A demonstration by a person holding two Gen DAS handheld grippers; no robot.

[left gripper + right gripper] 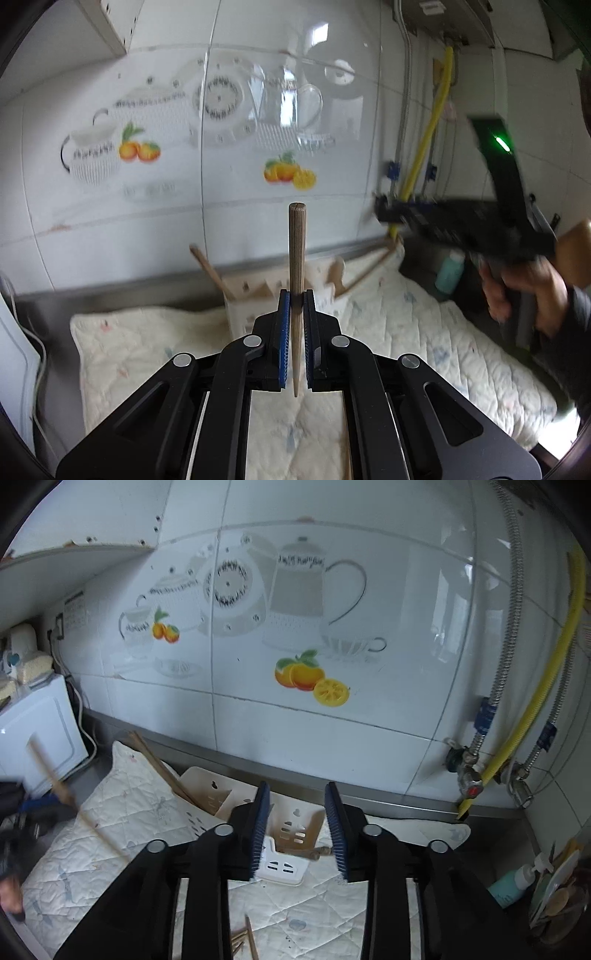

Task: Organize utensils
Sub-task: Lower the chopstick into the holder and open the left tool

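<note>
Left gripper (295, 295): jaws clamped on a tapered brown wooden chopstick (296, 258) — upright, above the quilted cream cloth (424, 314).
Right gripper (295, 794): jaws parted, empty — over the cream plastic utensil holder (284, 853).

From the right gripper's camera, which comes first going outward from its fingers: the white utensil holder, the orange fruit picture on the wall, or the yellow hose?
1. White utensil holder, just beyond the right gripper, on the quilted mat.
2. Orange fruit picture, straight ahead on the wall.
3. Yellow hose, far right; too close to call against the picture.
</note>
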